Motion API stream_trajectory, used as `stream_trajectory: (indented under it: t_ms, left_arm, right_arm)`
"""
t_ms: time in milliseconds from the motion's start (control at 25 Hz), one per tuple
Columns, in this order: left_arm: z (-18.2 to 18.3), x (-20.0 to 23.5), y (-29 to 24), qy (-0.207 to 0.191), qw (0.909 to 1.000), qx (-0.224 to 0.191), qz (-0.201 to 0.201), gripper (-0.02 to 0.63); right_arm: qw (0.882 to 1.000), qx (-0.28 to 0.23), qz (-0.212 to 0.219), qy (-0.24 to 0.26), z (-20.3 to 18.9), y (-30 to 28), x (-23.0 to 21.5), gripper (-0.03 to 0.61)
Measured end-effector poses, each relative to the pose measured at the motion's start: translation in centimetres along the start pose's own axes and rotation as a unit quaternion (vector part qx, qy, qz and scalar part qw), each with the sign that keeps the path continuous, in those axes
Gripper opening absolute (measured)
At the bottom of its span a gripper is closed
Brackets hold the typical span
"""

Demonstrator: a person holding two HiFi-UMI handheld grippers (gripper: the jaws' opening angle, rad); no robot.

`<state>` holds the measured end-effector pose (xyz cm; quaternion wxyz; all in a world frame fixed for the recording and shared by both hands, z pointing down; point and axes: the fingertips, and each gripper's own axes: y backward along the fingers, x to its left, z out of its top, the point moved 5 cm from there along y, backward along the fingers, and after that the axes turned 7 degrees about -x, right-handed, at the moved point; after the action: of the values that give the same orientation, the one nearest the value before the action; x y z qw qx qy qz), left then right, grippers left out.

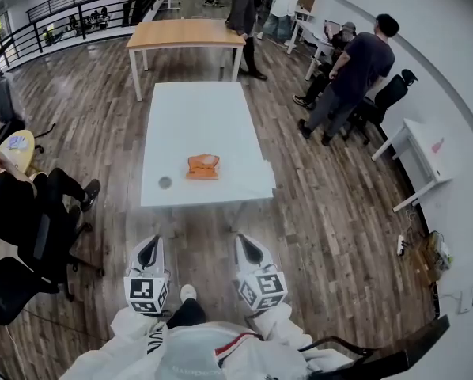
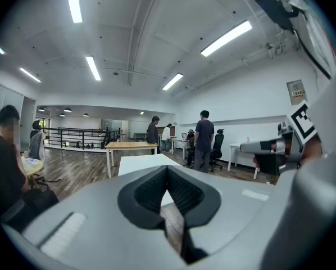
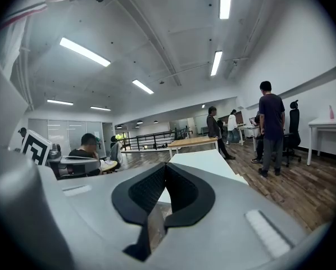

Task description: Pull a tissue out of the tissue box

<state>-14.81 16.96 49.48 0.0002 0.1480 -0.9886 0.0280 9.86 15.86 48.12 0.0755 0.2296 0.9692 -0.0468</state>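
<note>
One orange tissue box (image 1: pixel 202 166) lies near the front edge of the white rectangular table (image 1: pixel 193 117) in the head view. It is straight ahead of me, well apart from my left gripper (image 1: pixel 148 250) and right gripper (image 1: pixel 249 248), and slightly nearer the right. In the left gripper view the jaws are together and empty. In the right gripper view they are likewise closed on nothing.

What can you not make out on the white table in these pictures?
Head view: the orange tissue box is too small to show any tissue sticking out.
Head view: the small grey round object is too small to identify.
Gripper views: the left gripper and right gripper bodies hide both.
</note>
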Motion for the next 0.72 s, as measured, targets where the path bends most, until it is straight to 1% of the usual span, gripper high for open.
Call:
stream_trajectory:
  t_ms: [200,360,720]
  left_arm:
    - [-0.2,0.7,-1.0,0.005,1.0,0.004,-0.005,0.0]
    - [0.0,1.6,-2.3,0.002,0.9999,0.005,-0.012,0.0]
    - [0.4,3.9,-4.6,-0.004,0.9999,0.003,-0.012,0.0]
  right_arm:
    - [1.0,0.006,-0.002,-0.001,-0.2,-1.4,-0.1,0.002]
    - [1.0,0.004,-0.007,0.0,0.1,-2.7,-0.1,0.002]
    - [1.0,0.004,-0.022,0.004,0.3,-4.8,-1.0,0.002]
